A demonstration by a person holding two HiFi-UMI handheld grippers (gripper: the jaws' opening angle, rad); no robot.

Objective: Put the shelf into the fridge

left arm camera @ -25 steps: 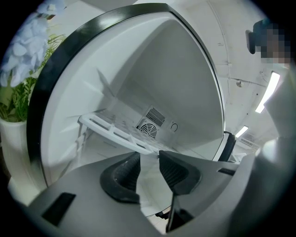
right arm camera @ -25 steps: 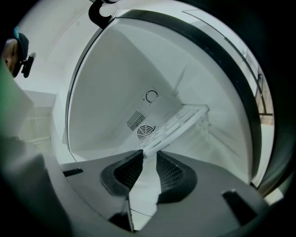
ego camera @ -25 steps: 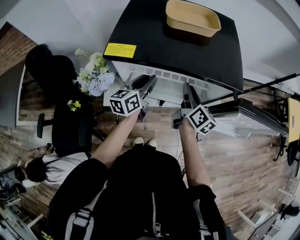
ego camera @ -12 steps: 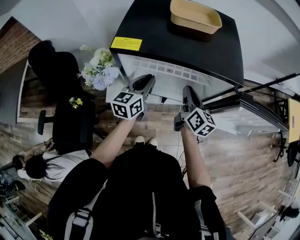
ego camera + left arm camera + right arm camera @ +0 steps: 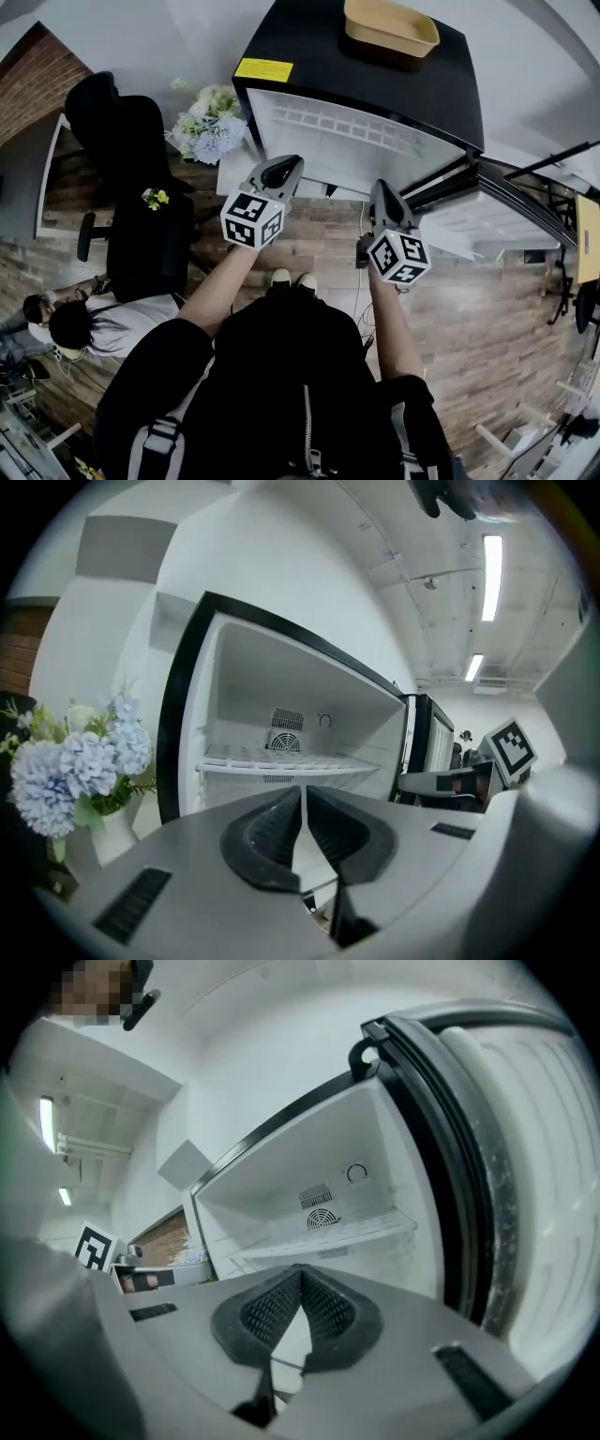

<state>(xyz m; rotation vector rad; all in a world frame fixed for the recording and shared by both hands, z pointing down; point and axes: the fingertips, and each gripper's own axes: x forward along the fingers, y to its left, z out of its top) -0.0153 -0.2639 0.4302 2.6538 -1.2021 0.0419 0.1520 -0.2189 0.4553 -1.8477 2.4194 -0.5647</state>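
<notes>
Change: since a second ago both hand-held grippers have drawn back from the fridge mouth. Their jaws have just been closing, with nothing between them.
Left hand-held gripper [image 5: 302,791]: grey moulded shell. The dark ribbed pads are pressed together at the tips and it is empty.
Right hand-held gripper [image 5: 300,1270]: same grey shell. The black mesh-textured pads meet at a point and it is empty too.
Shelf [image 5: 281,759]: white, flat and slatted. It sits level across the fridge compartment just below the round fan grille [image 5: 284,742], well apart from both grippers.
Fridge [image 5: 375,84]: boxy, with a glossy black top and frame and a smooth white lining. It stands open.
Door [image 5: 525,1147]: swung out to the right, with a thick dark rubber seal along its edge.
Tray [image 5: 389,26]: tan, rounded rectangle with raised walls. It rests on the fridge top.
Label [image 5: 263,69]: yellow rectangle at the front left of the fridge top.
Flowers [image 5: 84,766]: soft pale-blue and white clusters in a white vase, left of the fridge.
Floor [image 5: 469,319]: brown wood-look planks.
Pose: two bare forearms reach forward side by side from black sleeves. Both grippers point at the open compartment, close to level.
Marker cubes: the left one [image 5: 251,218] and the right one [image 5: 398,256] ride on the grippers, each tilted.
</notes>
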